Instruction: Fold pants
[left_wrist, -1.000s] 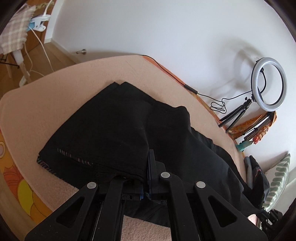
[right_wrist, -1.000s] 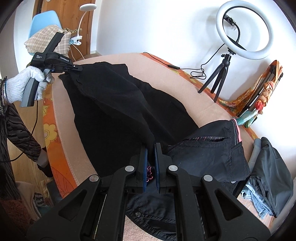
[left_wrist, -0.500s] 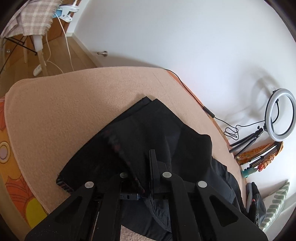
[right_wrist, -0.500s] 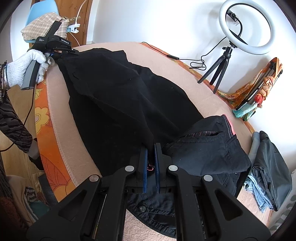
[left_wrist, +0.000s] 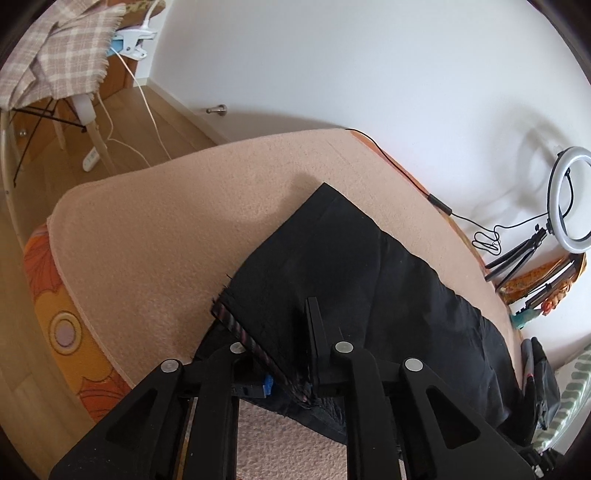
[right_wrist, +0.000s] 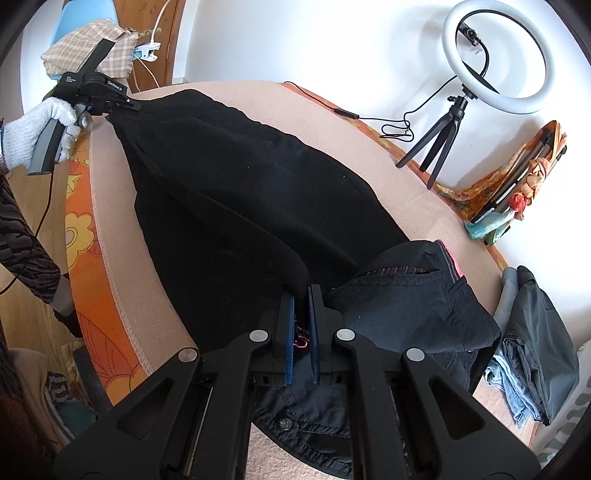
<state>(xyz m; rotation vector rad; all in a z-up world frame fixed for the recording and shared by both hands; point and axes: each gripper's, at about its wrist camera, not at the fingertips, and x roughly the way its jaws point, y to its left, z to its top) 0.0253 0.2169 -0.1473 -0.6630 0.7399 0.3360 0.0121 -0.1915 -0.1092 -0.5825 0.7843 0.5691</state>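
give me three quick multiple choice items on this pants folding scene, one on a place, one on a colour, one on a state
1. Where does the ring light stand?
A. by the wall, beyond the pants
B. on the chair
C. on the floor

2. What colour are the pants?
A. blue
B. black
C. beige

3. What state are the right tongs in?
A. open, empty
B. shut on the pants
C. shut on a cable

Answers:
1 A: its tripod sits at the bed's far edge, against the wall.
2 B: the cloth is black.
3 B: dark fabric is pinched between the fingers.
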